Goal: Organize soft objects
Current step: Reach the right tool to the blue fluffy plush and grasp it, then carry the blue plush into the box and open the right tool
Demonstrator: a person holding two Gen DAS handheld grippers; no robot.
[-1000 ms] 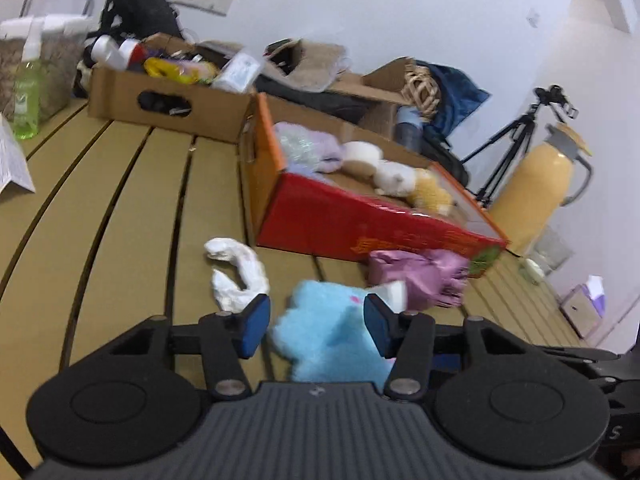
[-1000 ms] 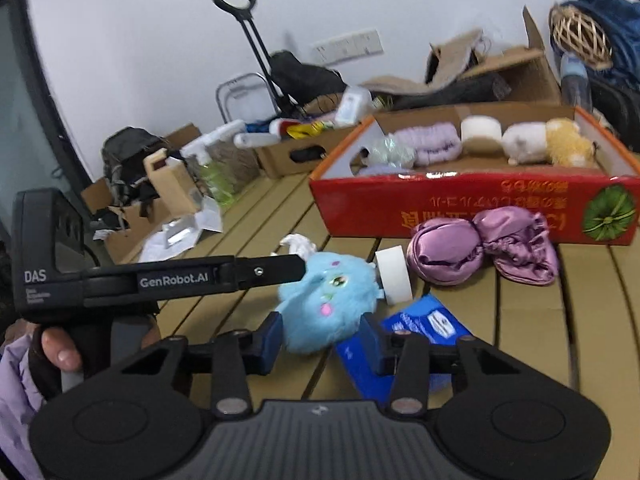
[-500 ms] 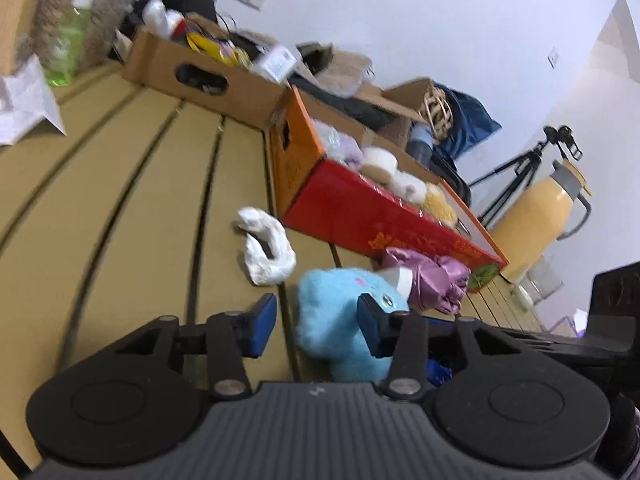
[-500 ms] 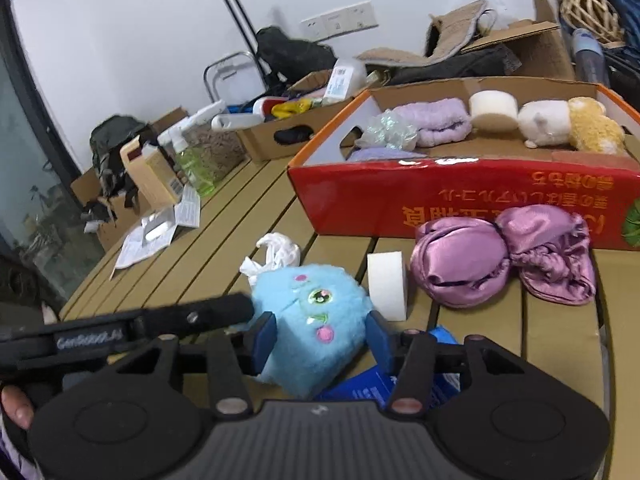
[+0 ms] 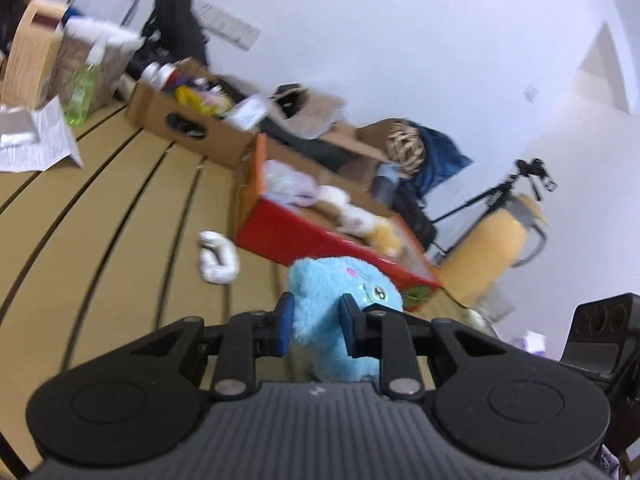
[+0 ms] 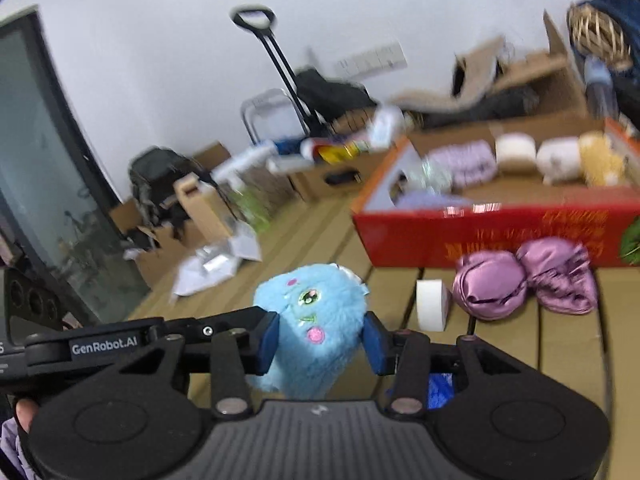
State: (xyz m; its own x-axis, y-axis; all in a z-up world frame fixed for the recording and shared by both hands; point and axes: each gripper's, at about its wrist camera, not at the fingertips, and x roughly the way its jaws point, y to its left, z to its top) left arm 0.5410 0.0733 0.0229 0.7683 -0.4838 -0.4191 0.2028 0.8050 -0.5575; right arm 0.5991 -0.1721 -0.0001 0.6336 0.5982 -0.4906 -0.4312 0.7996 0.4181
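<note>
Blue plush toy [image 5: 338, 300] clamped in left claw [image 5: 316, 326], flanked loosely by spread right claw [image 6: 320, 340]; likely to snag on red box [image 6: 500, 232] rim if carried low.

white wall [image 5: 400, 40] with a power strip [image 6: 372, 60]; slatted wooden table [image 5: 100, 208]; dark glass door [image 6: 36, 184] at left; tripod [image 5: 500, 196] near the corner.
</note>
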